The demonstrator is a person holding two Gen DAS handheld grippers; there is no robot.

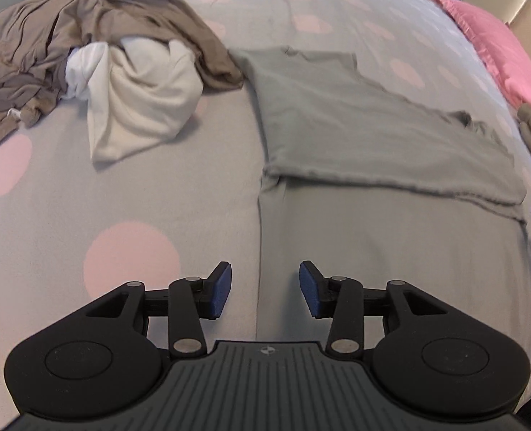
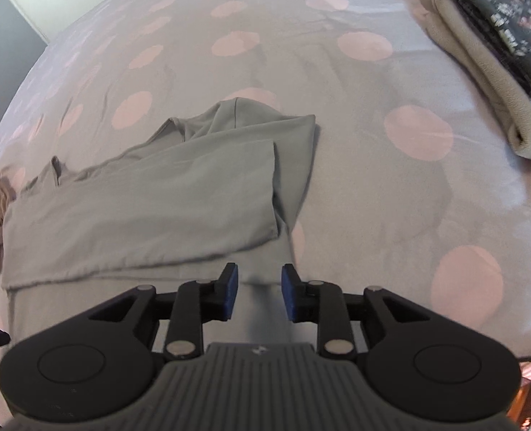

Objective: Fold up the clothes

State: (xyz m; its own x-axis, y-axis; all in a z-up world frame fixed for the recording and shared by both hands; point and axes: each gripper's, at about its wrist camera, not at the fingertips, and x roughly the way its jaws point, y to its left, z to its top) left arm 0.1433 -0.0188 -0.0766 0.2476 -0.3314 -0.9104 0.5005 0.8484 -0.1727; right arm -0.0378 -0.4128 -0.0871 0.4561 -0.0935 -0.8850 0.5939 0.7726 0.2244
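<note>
Left wrist view: bedsheet [image 1: 121, 215] lower left free; clothes heap [image 1: 86, 54] blocks upper left. Right wrist view: folded stack [image 2: 492, 72] blocks upper right.

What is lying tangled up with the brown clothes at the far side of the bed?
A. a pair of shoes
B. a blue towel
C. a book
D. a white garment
D: in the left wrist view a crumpled white garment spills out from under the heap of brown clothes, beside the grey-green shirt spread on the dotted bedcover.
</note>
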